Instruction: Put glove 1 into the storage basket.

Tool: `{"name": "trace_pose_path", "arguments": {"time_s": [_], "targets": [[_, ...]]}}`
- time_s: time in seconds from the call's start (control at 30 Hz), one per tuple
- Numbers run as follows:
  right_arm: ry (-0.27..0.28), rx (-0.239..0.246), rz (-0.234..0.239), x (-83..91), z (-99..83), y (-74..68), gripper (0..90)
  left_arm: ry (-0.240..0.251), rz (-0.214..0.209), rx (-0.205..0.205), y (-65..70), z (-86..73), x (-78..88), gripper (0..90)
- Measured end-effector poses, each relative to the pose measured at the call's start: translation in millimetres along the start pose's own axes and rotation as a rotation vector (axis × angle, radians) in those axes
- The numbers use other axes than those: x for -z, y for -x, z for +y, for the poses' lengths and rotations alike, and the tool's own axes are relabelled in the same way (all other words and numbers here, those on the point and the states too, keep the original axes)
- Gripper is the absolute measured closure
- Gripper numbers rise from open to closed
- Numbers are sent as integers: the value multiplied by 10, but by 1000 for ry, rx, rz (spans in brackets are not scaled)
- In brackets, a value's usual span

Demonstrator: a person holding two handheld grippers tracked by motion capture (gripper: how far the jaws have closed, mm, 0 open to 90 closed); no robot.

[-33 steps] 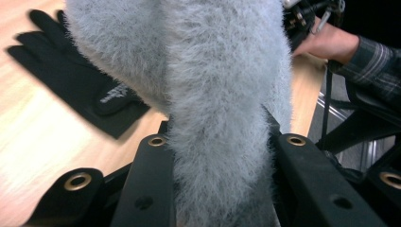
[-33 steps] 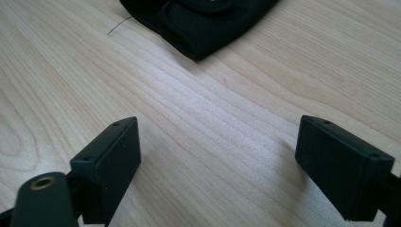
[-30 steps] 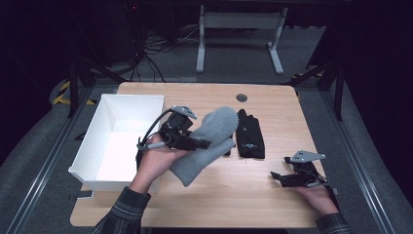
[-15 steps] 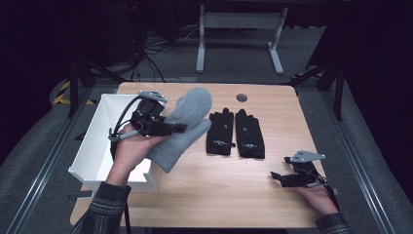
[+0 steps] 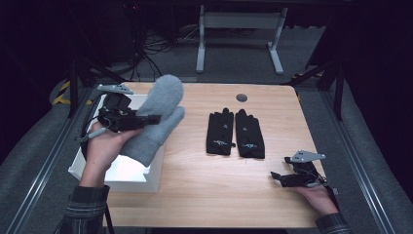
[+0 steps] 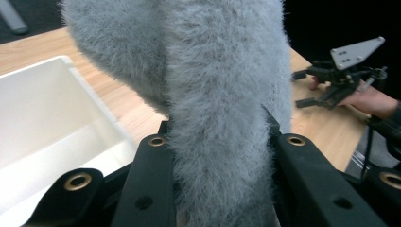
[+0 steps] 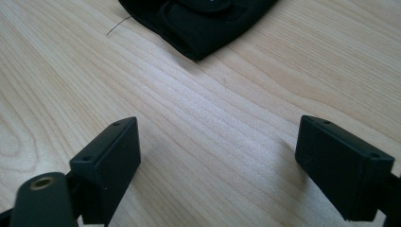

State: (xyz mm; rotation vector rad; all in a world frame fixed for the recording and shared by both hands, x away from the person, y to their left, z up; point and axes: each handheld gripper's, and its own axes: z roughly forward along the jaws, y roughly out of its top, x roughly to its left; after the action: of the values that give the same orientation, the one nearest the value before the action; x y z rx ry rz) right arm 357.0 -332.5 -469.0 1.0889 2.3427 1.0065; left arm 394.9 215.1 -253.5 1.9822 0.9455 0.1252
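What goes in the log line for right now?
left gripper: shut on grey mittens, above white bin | right gripper: open, on table | black gloves: flat

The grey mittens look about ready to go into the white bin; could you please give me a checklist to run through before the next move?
1. Left gripper clamped on the grey mittens: ok, both jaws press into the fleece.
2. Both mittens in the grip: cannot tell.
3. Mittens over the white bin: not ok, they hang at its table-side wall and partly over the table.
4. Bin has room: ok, bare floor shows in the left gripper view.
5. Right gripper out of the way: ok, open, low at the table's near right.
6. Black gloves undisturbed: ok, flat, side by side.
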Motion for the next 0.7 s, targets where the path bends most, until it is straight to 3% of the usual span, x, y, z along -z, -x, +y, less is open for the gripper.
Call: {"name": "trace_pose_path", "arguments": {"time_s": [0.13, 0.33, 0.7], "targets": [[0, 0, 0, 0, 0, 0, 152, 9, 23, 27, -97, -55, 75, 705], [1, 2, -1, -1, 0, 2, 152, 11, 78, 96, -345, -233, 134, 705], [1, 2, -1, -1, 0, 2, 152, -77, 166, 229, -738, -593, -97, 705]]}}
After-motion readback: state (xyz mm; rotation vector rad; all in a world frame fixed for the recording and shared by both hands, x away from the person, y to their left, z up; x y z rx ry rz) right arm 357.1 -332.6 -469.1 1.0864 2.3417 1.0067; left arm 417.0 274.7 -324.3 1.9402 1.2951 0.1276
